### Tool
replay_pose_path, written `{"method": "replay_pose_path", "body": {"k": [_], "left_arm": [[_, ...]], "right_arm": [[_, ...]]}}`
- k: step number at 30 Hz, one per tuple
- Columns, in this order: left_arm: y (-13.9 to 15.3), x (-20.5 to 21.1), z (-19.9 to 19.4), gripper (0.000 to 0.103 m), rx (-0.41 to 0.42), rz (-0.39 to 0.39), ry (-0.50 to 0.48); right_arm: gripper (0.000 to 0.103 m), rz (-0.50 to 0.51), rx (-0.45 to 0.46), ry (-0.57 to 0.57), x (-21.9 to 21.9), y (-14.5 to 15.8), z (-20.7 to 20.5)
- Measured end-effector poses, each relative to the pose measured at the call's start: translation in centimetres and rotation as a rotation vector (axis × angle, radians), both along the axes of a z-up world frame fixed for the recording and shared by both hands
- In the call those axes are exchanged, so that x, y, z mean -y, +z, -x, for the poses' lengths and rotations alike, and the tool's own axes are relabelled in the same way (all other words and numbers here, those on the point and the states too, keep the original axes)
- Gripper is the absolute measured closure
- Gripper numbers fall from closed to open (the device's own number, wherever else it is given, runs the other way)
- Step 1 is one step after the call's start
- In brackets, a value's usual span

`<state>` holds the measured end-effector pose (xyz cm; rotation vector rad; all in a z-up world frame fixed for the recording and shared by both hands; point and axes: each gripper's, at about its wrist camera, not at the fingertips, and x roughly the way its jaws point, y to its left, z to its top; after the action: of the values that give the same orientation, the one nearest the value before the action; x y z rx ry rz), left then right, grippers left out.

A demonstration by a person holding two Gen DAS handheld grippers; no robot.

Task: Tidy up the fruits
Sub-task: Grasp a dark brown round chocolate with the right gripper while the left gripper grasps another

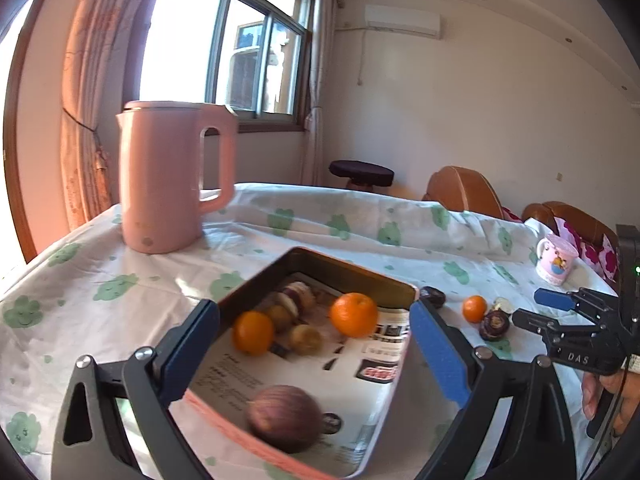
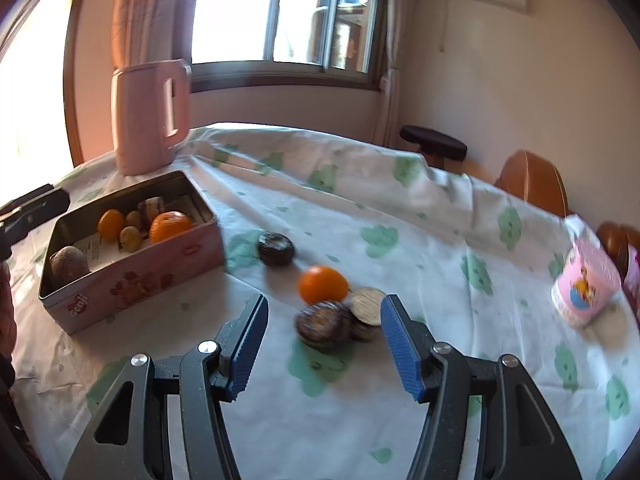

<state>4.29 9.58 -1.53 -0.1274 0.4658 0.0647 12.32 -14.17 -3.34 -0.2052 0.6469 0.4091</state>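
the left gripper [image 1: 316,344] is hanging wide over the pink tin [image 1: 384,396], gripping nothing. in the tin, near to far, are lying a purple fruit [image 1: 285,417], two oranges [image 1: 354,315] and some cut pieces. the right gripper [image 2: 324,342] is standing half open, empty — the right view alone is showing a dark halved fruit [image 2: 323,325] at centre frame, an orange [image 2: 323,284] behind it, the kettle [image 2: 149,118] upper left.

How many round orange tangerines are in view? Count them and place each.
3. Two sit inside the pink rectangular tin: one tangerine toward its left, one near its right wall. The third lies on the tablecloth beside the dark fruits. Others may be hidden.
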Motion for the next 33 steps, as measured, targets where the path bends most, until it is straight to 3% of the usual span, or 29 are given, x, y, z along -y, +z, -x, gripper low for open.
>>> {"method": "replay_pose_path", "body": {"k": [7,19,27,33], "left_arm": [[0.3,2.4,-1.7,0.005,-0.012,-0.065,-0.012],[3.0,-0.3,-4.9,0.004,-0.018,-0.039,0.036],[3.0,0.0,-5.1,0.004,-0.024,-0.035,0.011],[2.8,1.6,-5.0,0.004,-0.033,-0.028,-0.027]], "right_arm": [[0.043,-0.006,-0.044,0.037,-1.3,-0.3,-2.1],[0.043,0.052,-0.152,0.085,-7.7,-2.0,-7.5],[0.061,0.037,-0.275,0.075,-8.4,-4.0,-10.2],[0.064,0.025,-0.209,0.071,-7.8,-3.0,-8.8]]}}
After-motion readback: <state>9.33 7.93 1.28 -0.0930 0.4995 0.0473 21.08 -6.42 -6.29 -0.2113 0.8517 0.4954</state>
